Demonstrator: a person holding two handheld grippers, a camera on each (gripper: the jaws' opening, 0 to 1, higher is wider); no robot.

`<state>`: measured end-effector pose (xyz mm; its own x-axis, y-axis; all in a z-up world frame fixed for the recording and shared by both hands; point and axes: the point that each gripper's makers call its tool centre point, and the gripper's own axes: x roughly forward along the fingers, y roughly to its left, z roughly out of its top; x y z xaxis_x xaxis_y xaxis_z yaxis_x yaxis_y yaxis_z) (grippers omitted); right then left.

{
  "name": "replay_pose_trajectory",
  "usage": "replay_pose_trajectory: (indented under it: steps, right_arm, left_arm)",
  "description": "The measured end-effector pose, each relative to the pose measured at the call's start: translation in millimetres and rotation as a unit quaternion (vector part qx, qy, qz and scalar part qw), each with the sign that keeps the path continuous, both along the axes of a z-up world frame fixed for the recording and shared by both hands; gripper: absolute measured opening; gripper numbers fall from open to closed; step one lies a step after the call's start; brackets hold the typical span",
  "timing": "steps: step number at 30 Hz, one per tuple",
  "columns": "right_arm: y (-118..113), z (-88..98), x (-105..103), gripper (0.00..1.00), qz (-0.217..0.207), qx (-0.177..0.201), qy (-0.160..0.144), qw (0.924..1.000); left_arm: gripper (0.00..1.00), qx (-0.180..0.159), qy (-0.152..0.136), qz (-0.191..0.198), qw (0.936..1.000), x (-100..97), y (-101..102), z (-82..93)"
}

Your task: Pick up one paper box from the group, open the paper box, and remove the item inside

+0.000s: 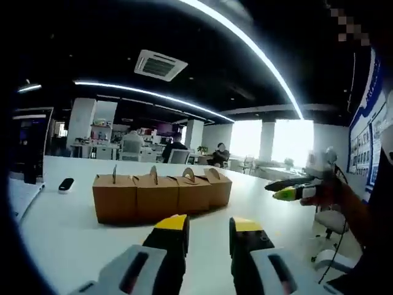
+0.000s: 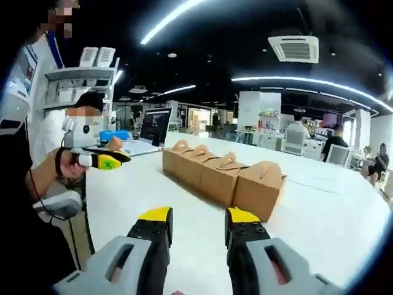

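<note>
Several brown paper boxes with arched handle tabs stand side by side in a row on the white table. In the right gripper view the same row of boxes runs away to the left. My left gripper hovers in front of the row, jaws apart with nothing between them. My right gripper also stands open and empty, short of the nearest box. Each gripper appears in the other's view, held in a hand off the table's side: the right gripper and the left gripper.
A small black device lies left of the boxes. An open laptop sits at the table's far end. A shelf unit stands beside the person. People sit at desks in the background. A chair stands off the table's right edge.
</note>
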<state>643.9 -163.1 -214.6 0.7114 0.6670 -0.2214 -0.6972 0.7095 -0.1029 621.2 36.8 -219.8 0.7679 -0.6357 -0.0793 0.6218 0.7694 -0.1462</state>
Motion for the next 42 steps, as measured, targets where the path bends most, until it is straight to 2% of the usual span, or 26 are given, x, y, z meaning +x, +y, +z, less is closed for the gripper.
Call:
replay_pose_trajectory:
  steps: [4,7,11,14,16,17,19,20,24,26,31,33,37,40,42]
  right_arm:
    - [0,11.4,-2,0.34,0.005,0.067,0.013,0.9977]
    - [0,11.2,-2,0.34,0.005,0.076,0.020,0.9969]
    - [4,12.9,-1,0.34,0.005,0.069,0.017,0.9974]
    - [1,9.1,1,0.34,0.004,0.033,0.004,0.9994]
    - [-11,-1.7,7,0.34,-0.022,-0.005,0.008,0.9997]
    - [-12,-2.5,6,0.35,-0.022,-0.002,0.010,0.9997]
    - [-14,-3.2,5,0.34,-0.026,0.007,0.014,0.9995]
    - [-14,-2.7,4,0.34,-0.025,0.013,0.018,0.9995]
    - [-10,-0.2,-2,0.34,-0.015,0.007,0.017,0.9997]
    - [-10,-0.9,-2,0.34,-0.012,0.008,0.016,0.9998]
    - [-7,-12.9,6,0.34,-0.014,0.011,0.028,0.9995]
    - [-4,-15.1,7,0.34,-0.010,0.012,0.030,0.9994]
    - [0,-19.3,7,0.34,-0.006,0.011,0.034,0.9993]
    - [0,-23.6,6,0.34,-0.008,0.006,0.031,0.9995]
    - [0,-24.9,6,0.34,-0.011,0.003,0.027,0.9996]
  left_arm:
    - [0.30,-0.003,-0.001,0.004,1.0000,0.4,4,0.6]
    - [0.30,-0.017,0.001,0.007,0.9998,2.3,5,1.3]
    - [0.31,-0.015,0.000,0.001,0.9999,0.2,2,3.5]
    - [0.29,0.007,0.034,0.011,0.9993,0.9,8,-8.1]
    - [0.29,0.030,0.027,0.022,0.9990,2.7,15,-10.7]
    - [0.29,0.041,0.020,0.033,0.9984,3.7,21,-11.1]
    - [0.29,0.058,-0.013,0.052,0.9969,6.3,31,-4.6]
    - [0.29,0.060,-0.013,0.057,0.9965,6.3,35,-4.6]
    - [0.29,0.056,-0.010,0.074,0.9956,16.1,47,-2.0]
    - [0.29,0.041,0.001,0.075,0.9963,19.7,47,1.8]
    - [0.28,0.019,-0.004,0.078,0.9968,31.5,56,22.5]
    - [0.30,-0.025,0.011,0.104,0.9943,40.3,65,30.6]
    - [0.28,-0.024,0.006,0.117,0.9928,53.7,77,35.2]
    - [0.24,-0.002,0.021,0.136,0.9905,68.6,90,27.4]
    - [0.24,-0.001,0.016,0.146,0.9892,77.2,96,28.6]
